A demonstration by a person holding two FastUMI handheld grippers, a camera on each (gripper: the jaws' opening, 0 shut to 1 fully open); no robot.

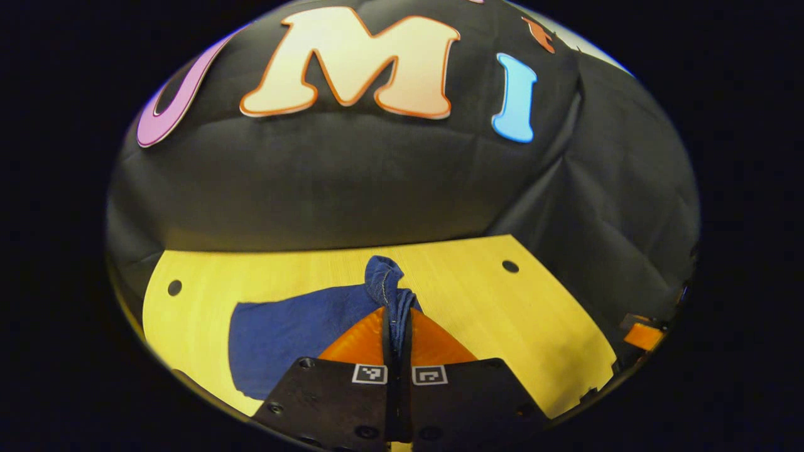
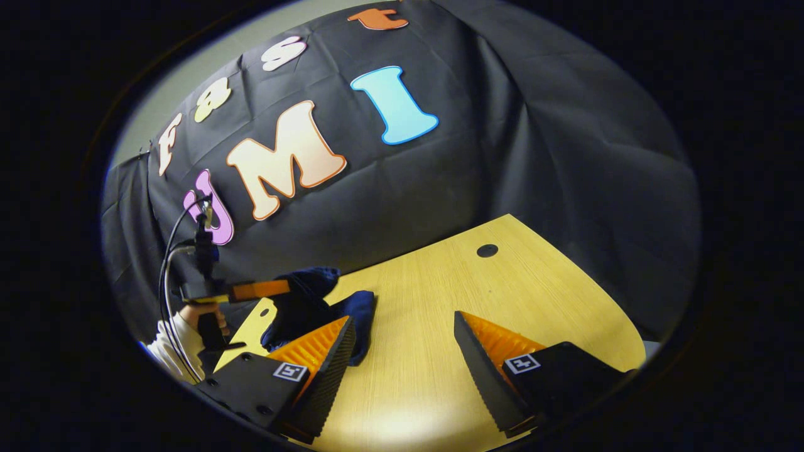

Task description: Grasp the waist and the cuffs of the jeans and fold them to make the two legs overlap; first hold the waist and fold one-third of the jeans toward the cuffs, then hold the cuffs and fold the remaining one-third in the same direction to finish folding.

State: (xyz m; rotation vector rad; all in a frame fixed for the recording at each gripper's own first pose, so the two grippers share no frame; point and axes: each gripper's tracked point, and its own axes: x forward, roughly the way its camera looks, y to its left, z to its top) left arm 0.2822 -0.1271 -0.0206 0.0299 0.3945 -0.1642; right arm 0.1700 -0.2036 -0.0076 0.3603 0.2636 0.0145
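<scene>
left gripper view: jeans between left tool fingers

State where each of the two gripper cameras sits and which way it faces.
Left gripper view: rides on the left gripper, looking forward along its fingers, shut on a bunch of the jeans, across the table to the wall.
Right gripper view: rides on the right gripper, open over bare table; farther off, a hand holds the left gripper.
Shared: jeans, table, wall.

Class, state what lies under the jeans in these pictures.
The jeans rest on the wooden table; the left gripper pinches a raised fold. Whatever lies beneath the cloth is covered.
</scene>
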